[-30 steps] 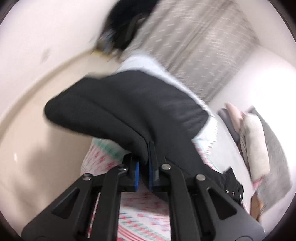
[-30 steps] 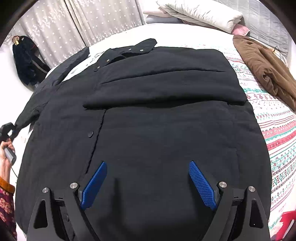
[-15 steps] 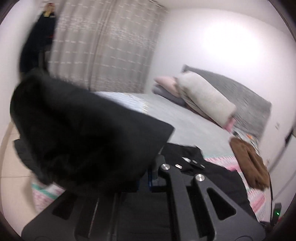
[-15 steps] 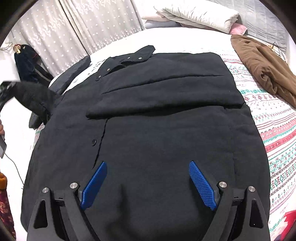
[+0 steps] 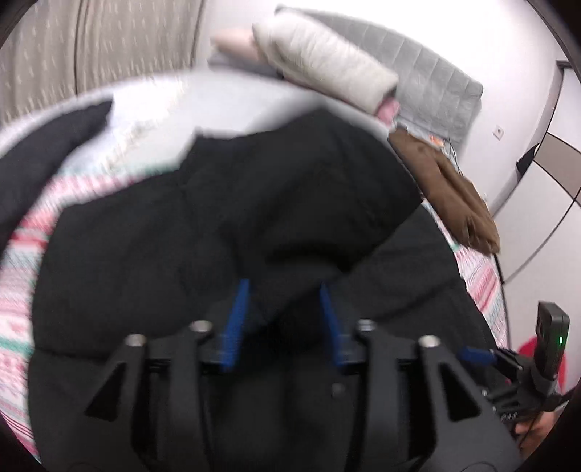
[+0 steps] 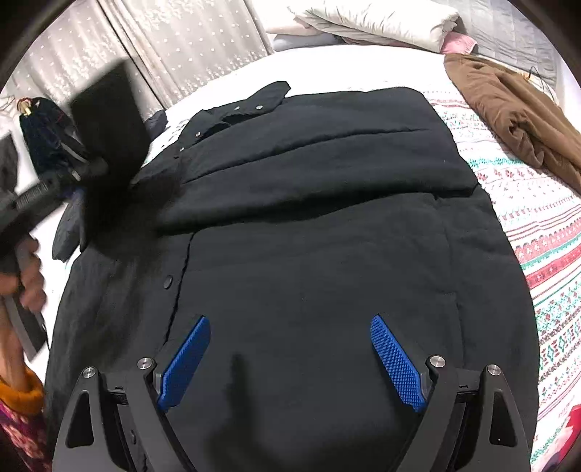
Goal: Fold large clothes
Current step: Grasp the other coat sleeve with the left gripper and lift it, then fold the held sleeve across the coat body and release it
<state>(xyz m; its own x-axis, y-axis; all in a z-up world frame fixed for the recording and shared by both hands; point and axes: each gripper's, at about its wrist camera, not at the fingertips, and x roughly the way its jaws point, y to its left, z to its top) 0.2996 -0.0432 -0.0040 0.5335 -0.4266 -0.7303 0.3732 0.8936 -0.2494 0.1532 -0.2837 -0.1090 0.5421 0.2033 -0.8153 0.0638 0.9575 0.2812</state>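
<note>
Since a second ago we have swung the left gripper (image 5: 284, 319) from beside the bed to over it, carrying the sleeve (image 6: 109, 119) of the black coat (image 6: 308, 254) inward; its jaws, then clamped on the cloth, are now opening

Item: black padded coat, snap buttons down the front, collar toward the curtain (image 6: 189, 43). It lies flat across the bed (image 6: 544, 232) on a pink-and-green patterned cover, one sleeve already folded across the chest

Sleeve in transit: we see it raised at the coat's left edge in the right wrist view, blurred. In the left wrist view dark cloth sits between the blue pads (image 5: 238, 319); we cannot tell whether they still touch it, motion blur smears the edges

Cut off: the coat's hem, behind the right gripper (image 6: 290, 359). The left hand (image 6: 31, 276) shows only partly at the frame edge

Right gripper: jaws spread wide, nothing between them, hovering over the lower front of the coat

Nearby: a brown garment (image 6: 515, 109) well apart on the cover; folded quilts (image 6: 377, 21) at the head
</note>
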